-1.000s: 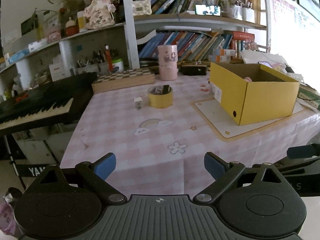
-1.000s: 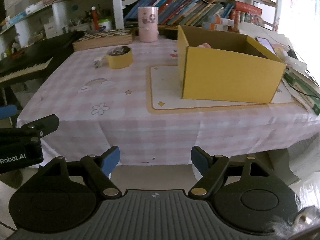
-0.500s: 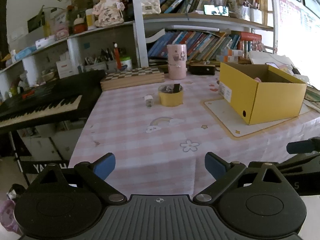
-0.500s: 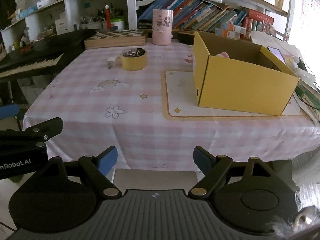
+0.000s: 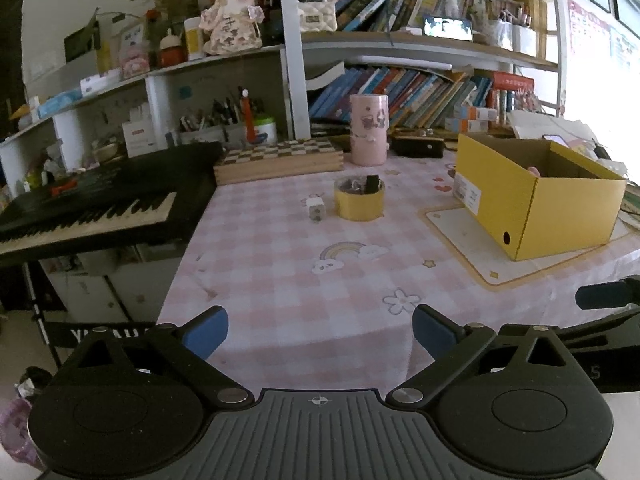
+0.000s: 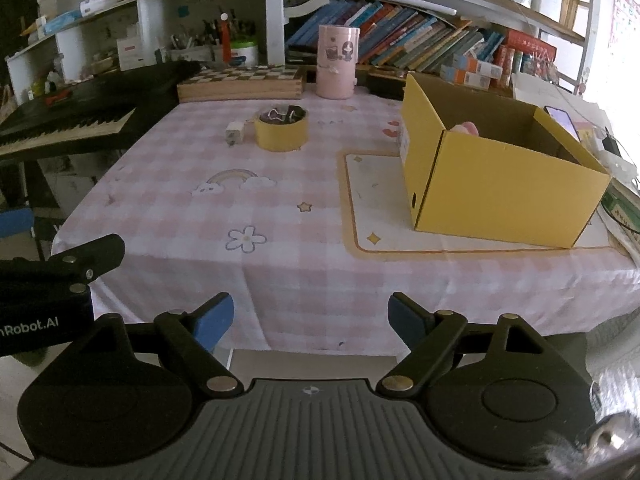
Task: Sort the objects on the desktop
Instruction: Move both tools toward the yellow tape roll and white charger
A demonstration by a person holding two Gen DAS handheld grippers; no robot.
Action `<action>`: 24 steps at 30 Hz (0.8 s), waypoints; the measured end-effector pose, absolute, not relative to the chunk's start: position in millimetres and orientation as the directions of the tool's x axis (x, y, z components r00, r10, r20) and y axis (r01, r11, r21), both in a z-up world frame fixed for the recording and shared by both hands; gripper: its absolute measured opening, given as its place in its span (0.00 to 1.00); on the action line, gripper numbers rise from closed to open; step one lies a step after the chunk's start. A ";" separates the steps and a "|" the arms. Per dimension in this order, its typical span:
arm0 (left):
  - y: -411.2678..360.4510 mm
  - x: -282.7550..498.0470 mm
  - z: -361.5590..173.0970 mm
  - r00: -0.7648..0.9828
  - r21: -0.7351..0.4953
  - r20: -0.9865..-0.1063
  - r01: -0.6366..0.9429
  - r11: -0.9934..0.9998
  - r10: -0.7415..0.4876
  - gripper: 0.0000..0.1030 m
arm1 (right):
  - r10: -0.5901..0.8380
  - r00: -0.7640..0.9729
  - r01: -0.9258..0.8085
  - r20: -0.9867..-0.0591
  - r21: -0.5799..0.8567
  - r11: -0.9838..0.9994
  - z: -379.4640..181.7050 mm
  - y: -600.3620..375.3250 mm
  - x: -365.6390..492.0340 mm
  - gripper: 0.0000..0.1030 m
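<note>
- Left gripper (image 5: 320, 330) and right gripper (image 6: 310, 316) hang at the near table edge, both jaws wide, nothing between them; the right's have just been opening.
- Pink checked cloth (image 6: 288, 184) ahead lies bare.
- Yellow box (image 6: 496, 176) sits right on a mat (image 6: 362, 200).
- Mid-table: yellow tape roll (image 5: 359, 202) holding clips, white plug (image 5: 316, 209) just left.
- Behind: pink canister (image 5: 368, 130), chessboard (image 5: 280, 158), keyboard (image 5: 92, 208) at left.

- The tape roll (image 6: 281, 133) sits mid-worktop (image 6: 280, 216), with clips, apparently, inside it.
- The charger plug (image 6: 233, 133) lies just left of the roll.
- The box (image 6: 496, 184) stands right, on a mat (image 6: 384, 208).
- The cylinder (image 6: 337, 62) and chessboard (image 6: 240, 82) stand behind.
</note>
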State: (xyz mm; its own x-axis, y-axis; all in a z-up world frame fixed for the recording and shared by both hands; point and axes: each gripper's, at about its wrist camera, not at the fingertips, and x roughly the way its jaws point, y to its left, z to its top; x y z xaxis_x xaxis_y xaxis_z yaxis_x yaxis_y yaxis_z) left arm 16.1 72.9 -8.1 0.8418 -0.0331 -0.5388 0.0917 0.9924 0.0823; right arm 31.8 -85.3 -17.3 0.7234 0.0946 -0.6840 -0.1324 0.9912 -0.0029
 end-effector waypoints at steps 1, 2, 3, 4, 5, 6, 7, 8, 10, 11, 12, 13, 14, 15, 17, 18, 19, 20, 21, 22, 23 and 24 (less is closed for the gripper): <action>73.4 16.8 -8.0 0.842 0.083 -0.538 0.091 0.992 -0.032 0.97 | 0.095 0.724 -0.131 -0.684 -0.001 0.991 -17.5 -85.2 32.5 0.81; 73.9 17.5 -8.1 0.843 0.084 -0.538 0.090 0.992 -0.031 0.97 | 0.096 0.724 -0.132 -0.683 0.000 0.991 -17.6 -84.8 33.4 0.81; 74.7 18.8 -8.4 0.842 0.084 -0.538 0.088 0.993 -0.029 0.97 | 0.098 0.724 -0.133 -0.683 0.000 0.991 -17.9 -84.1 34.6 0.81; 75.6 20.1 -9.0 0.841 0.081 -0.540 0.084 0.993 -0.027 0.97 | 0.099 0.724 -0.136 -0.683 0.000 0.991 -18.3 -82.9 36.5 0.81; 76.6 21.5 -9.4 0.840 0.079 -0.542 0.082 0.994 -0.026 0.97 | 0.100 0.724 -0.138 -0.683 -0.001 0.990 -18.8 -81.9 37.5 0.81; 77.6 22.5 -9.7 0.840 0.078 -0.542 0.079 0.994 -0.024 0.97 | 0.102 0.724 -0.140 -0.682 -0.001 0.990 -19.0 -81.0 39.1 0.81; 78.6 23.9 -10.2 0.839 0.078 -0.543 0.075 0.994 -0.021 0.97 | 0.105 0.723 -0.143 -0.683 0.001 0.990 -19.6 -80.2 41.0 0.81; 79.3 25.6 -10.6 0.839 0.080 -0.544 0.071 0.994 -0.016 0.97 | 0.108 0.722 -0.146 -0.684 0.002 0.989 -20.0 -79.7 42.5 0.81; 80.4 29.5 -10.9 0.838 0.081 -0.545 0.064 0.995 -0.010 0.97 | 0.115 0.717 -0.153 -0.688 0.005 0.988 -21.3 -78.5 47.5 0.81; 80.6 31.5 -11.0 0.839 0.081 -0.545 0.062 0.995 -0.008 0.97 | 0.117 0.716 -0.157 -0.688 0.005 0.988 -21.8 -77.9 49.8 0.81; 81.1 33.8 -11.3 0.838 0.081 -0.545 0.061 0.995 -0.007 0.97 | 0.118 0.716 -0.159 -0.688 0.004 0.987 -21.9 -77.5 52.1 0.81; 81.0 36.9 -11.8 0.838 0.081 -0.546 0.060 0.995 -0.005 0.97 | 0.119 0.716 -0.161 -0.688 0.004 0.987 -22.3 -77.2 54.9 0.81; 80.6 40.0 -12.4 0.837 0.083 -0.548 0.058 0.995 -0.003 0.97 | 0.120 0.714 -0.162 -0.689 0.003 0.987 -22.8 -77.0 58.1 0.81; 80.4 42.7 -12.9 0.836 0.084 -0.549 0.057 0.995 -0.002 0.97 | 0.121 0.712 -0.164 -0.691 0.005 0.987 -23.5 -77.2 61.5 0.81; 80.6 49.8 -13.5 0.834 0.085 -0.552 0.052 0.995 0.003 0.97 | 0.125 0.708 -0.168 -0.696 0.006 0.986 -24.5 -76.8 69.2 0.81; 81.1 52.9 -13.7 0.833 0.085 -0.553 0.049 0.995 0.006 0.97 | 0.127 0.706 -0.171 -0.697 0.006 0.985 -24.6 -76.4 74.3 0.81; 81.6 56.9 -14.2 0.832 0.083 -0.555 0.045 0.996 0.009 0.97 | 0.129 0.705 -0.176 -0.698 0.004 0.984 -25.2 -75.8 78.6 0.81; 82.1 61.2 -14.8 0.830 0.080 -0.558 0.040 0.996 0.011 0.97 | 0.130 0.704 -0.180 -0.698 0.003 0.984 -25.4 -75.5 82.2 0.81; 82.7 65.1 -15.6 0.827 0.077 -0.562 0.037 0.996 0.013 0.97 | 0.132 0.701 -0.184 -0.701 0.001 0.983 -25.7 -75.3 87.1 0.81; 82.8 69.6 -16.4 0.824 0.074 -0.566 0.031 0.997 0.016 0.97 | 0.135 0.698 -0.189 -0.704 0.001 0.982 -26.3 -75.2 92.6 0.81; 82.8 74.4 -17.1 0.822 0.071 -0.570 0.027 0.997 0.018 0.97 | 0.138 0.694 -0.194 -0.707 0.001 0.981 -26.8 -75.4 98.2 0.81; 82.8 79.7 -17.6 0.819 0.069 -0.573 0.023 0.997 0.021 0.97 | 0.139 0.692 -0.197 -0.709 0.001 0.980 -27.0 -75.8 102.5 0.81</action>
